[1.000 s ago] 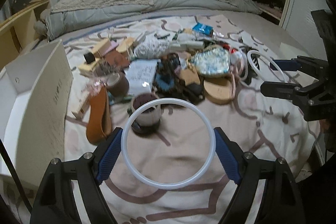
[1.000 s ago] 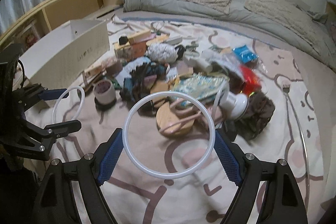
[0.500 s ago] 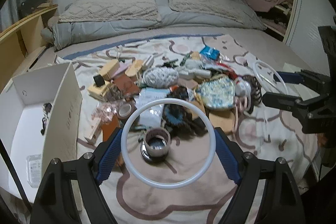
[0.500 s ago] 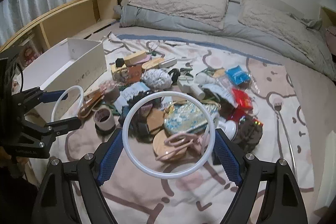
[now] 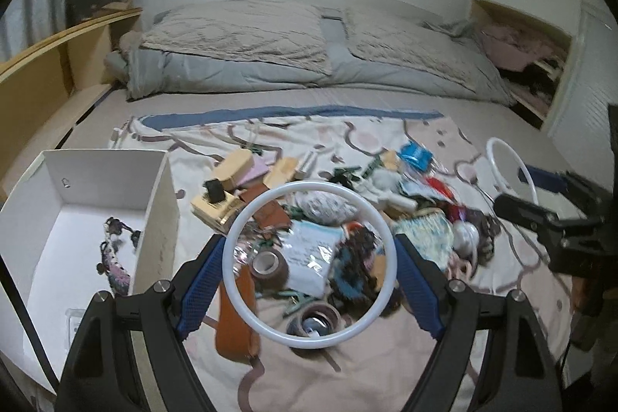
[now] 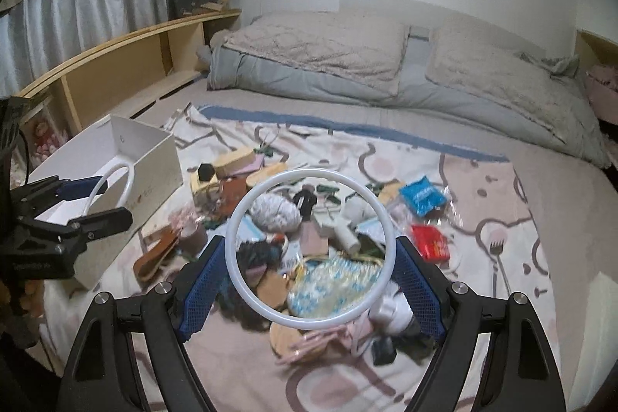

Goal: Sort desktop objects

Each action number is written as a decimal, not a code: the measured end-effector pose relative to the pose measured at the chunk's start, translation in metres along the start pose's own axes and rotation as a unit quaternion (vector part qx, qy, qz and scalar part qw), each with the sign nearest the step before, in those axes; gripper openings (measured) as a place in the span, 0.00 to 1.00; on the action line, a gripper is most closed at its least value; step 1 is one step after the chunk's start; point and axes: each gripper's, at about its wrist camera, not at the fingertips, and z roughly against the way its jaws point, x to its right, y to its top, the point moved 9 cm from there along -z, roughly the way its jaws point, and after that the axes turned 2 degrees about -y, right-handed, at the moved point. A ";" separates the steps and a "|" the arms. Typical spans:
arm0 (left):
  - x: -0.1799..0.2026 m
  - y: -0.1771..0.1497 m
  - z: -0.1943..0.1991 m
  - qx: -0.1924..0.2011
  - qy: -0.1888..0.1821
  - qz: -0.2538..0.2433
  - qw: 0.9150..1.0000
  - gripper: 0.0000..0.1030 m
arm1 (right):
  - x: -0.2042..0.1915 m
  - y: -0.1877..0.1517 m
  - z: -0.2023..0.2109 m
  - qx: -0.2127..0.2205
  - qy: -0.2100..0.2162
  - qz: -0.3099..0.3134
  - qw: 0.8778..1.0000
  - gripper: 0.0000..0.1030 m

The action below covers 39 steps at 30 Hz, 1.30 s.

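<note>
My left gripper (image 5: pixel 309 263) holds a white ring (image 5: pixel 239 280) clamped between its blue pads (image 5: pixel 201 290); the ring spans the full gap and touches both pads. My right gripper (image 6: pixel 310 250) grips a second white ring (image 6: pixel 236 269) in the same manner, pad to pad. Both tools are raised above the patterned blanket (image 5: pixel 386 365) and point downward at the pile of small objects (image 6: pixel 309 238). The pile lies on the blanket, in the middle of the bed (image 6: pixel 483 126). It includes a roll of brown tape (image 5: pixel 269 263), a blue packet (image 6: pixel 423 195), a red packet (image 6: pixel 433 241) and a fork (image 6: pixel 498 253). The white box (image 5: pixel 77 180) stands open at the left edge of the blanket, just beside the pile, with a few small items on its floor.
</note>
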 end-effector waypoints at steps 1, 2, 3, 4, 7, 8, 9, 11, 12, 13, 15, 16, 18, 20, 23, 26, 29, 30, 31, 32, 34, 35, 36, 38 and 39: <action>-0.004 0.003 -0.001 0.002 0.003 0.006 1.000 0.82 | 0.000 0.003 -0.001 0.002 -0.001 -0.002 1.000 0.83; -0.008 0.007 -0.001 0.004 0.008 0.012 1.000 0.82 | 0.000 0.005 -0.003 0.003 -0.002 -0.004 1.000 0.83; -0.011 0.010 -0.002 0.006 0.012 0.016 1.000 0.82 | -0.001 0.007 -0.004 0.004 -0.002 -0.005 1.000 0.83; -0.014 0.012 -0.002 0.008 0.015 0.020 1.000 0.82 | -0.001 0.009 -0.006 0.004 -0.004 -0.006 1.000 0.83; -0.023 0.021 -0.004 0.014 0.027 0.029 0.999 0.82 | -0.002 0.014 -0.013 0.003 -0.010 -0.011 1.000 0.83; -0.027 0.024 -0.005 0.016 0.031 0.033 0.999 0.82 | -0.003 0.015 -0.014 0.004 -0.014 -0.011 1.000 0.83; -0.029 0.025 -0.006 0.017 0.034 0.036 0.999 0.82 | -0.003 0.016 -0.017 0.004 -0.018 -0.010 1.000 0.83; -0.034 0.028 -0.008 0.018 0.043 0.041 0.998 0.82 | -0.005 0.019 -0.021 0.001 -0.020 -0.011 1.000 0.83; -0.037 0.029 -0.009 0.018 0.047 0.043 0.998 0.82 | -0.006 0.020 -0.024 -0.002 -0.018 -0.014 1.000 0.83; -0.039 0.030 -0.009 0.018 0.051 0.045 0.998 0.82 | -0.006 0.021 -0.028 -0.005 -0.018 -0.019 1.000 0.83; -0.043 0.031 -0.009 0.019 0.058 0.046 0.997 0.82 | -0.007 0.025 -0.034 -0.007 -0.020 -0.025 0.999 0.83; -0.044 0.031 -0.009 0.019 0.060 0.047 0.997 0.82 | -0.008 0.028 -0.038 -0.007 -0.022 -0.029 0.999 0.83; -0.047 0.032 -0.008 0.021 0.064 0.049 0.997 0.82 | -0.010 0.034 -0.044 -0.007 -0.024 -0.036 0.999 0.83; -0.050 0.033 -0.007 0.023 0.068 0.050 0.996 0.82 | -0.013 0.038 -0.048 -0.007 -0.026 -0.039 0.999 0.83; -0.055 0.035 -0.004 0.027 0.076 0.049 0.996 0.82 | -0.020 0.042 -0.054 -0.007 -0.030 -0.038 0.999 0.83; -0.061 0.037 -0.002 0.030 0.081 0.051 0.995 0.82 | -0.027 0.045 -0.058 -0.007 -0.030 -0.036 0.999 0.83; -0.067 0.039 -0.001 0.032 0.085 0.056 0.994 0.82 | -0.033 0.047 -0.058 -0.007 -0.028 -0.035 0.999 0.83; -0.068 0.039 0.000 0.033 0.086 0.057 0.994 0.82 | -0.035 0.048 -0.059 -0.007 -0.028 -0.034 0.999 0.83; -0.070 0.040 0.001 0.034 0.087 0.058 0.994 0.82 | -0.036 0.048 -0.058 -0.006 -0.029 -0.032 0.999 0.83; -0.071 0.041 0.001 0.035 0.089 0.059 0.994 0.82 | -0.038 0.049 -0.058 -0.006 -0.031 -0.031 0.999 0.83; -0.074 0.042 0.002 0.036 0.093 0.060 0.993 0.82 | -0.040 0.051 -0.058 -0.004 -0.033 -0.030 0.999 0.83; -0.076 0.042 0.002 0.035 0.096 0.060 0.993 0.82 | -0.042 0.052 -0.058 -0.004 -0.034 -0.029 0.999 0.83; -0.078 0.043 0.003 0.036 0.100 0.061 0.992 0.82 | -0.043 0.052 -0.059 -0.004 -0.036 -0.029 0.999 0.83; -0.083 0.044 0.004 0.037 0.106 0.065 0.992 0.82 | -0.046 0.054 -0.062 -0.006 -0.037 -0.028 0.999 0.83; -0.086 0.044 0.005 0.037 0.110 0.067 0.991 0.82 | -0.047 0.055 -0.064 -0.006 -0.038 -0.028 0.999 0.83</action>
